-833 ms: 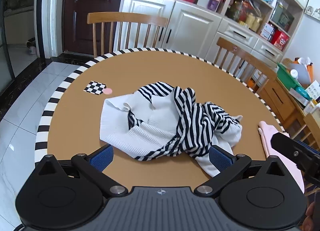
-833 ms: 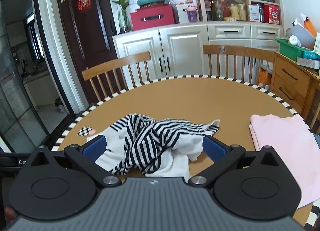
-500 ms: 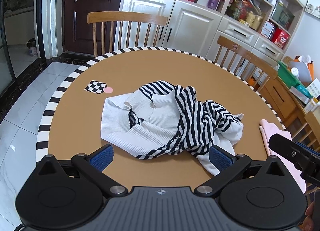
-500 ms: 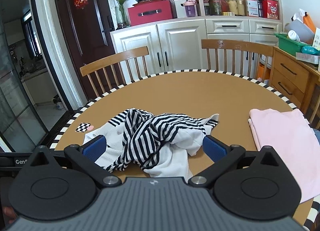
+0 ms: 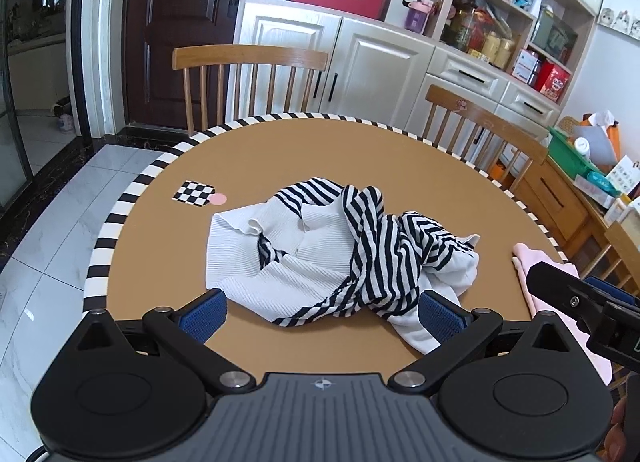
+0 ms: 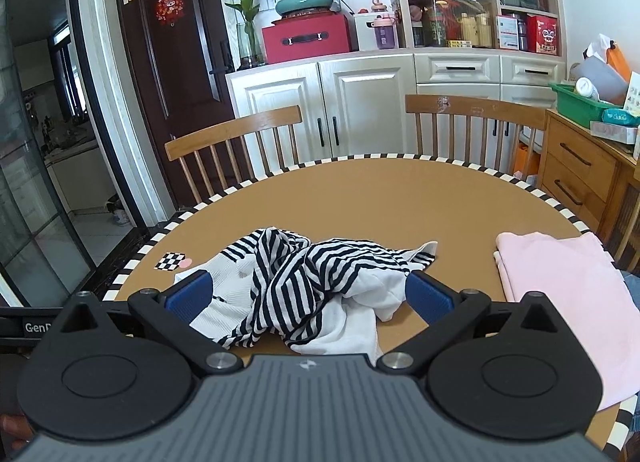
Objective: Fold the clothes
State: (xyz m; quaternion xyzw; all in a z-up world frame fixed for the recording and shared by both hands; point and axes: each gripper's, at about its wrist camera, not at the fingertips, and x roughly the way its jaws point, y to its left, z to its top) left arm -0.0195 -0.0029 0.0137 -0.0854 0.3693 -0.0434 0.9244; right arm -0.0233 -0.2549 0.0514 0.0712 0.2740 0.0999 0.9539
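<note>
Striped black-and-white garment [image 5: 340,250] lies crumpled mid-table, folded pink cloth [image 6: 568,302] well apart at its right. Left claw [image 5: 322,314] and right claw [image 6: 310,294] hover at the near edge, jaws wide apart, gripping nothing. Only the right view shows the green bin [image 6: 580,104] holding a white bottle. Bare table [image 6: 400,198] stretches beyond to its striped rim.

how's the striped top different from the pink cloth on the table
The striped top is black-and-white stripes with plain white panels; the pink cloth is one solid pale pink. The striped top lies crumpled in a twisted heap; the pink cloth lies flat and looks neatly folded. The striped top sits near the table's middle; the pink cloth lies by its right edge. Both rest on the table, apart from each other, with no tongs gripping them.
</note>
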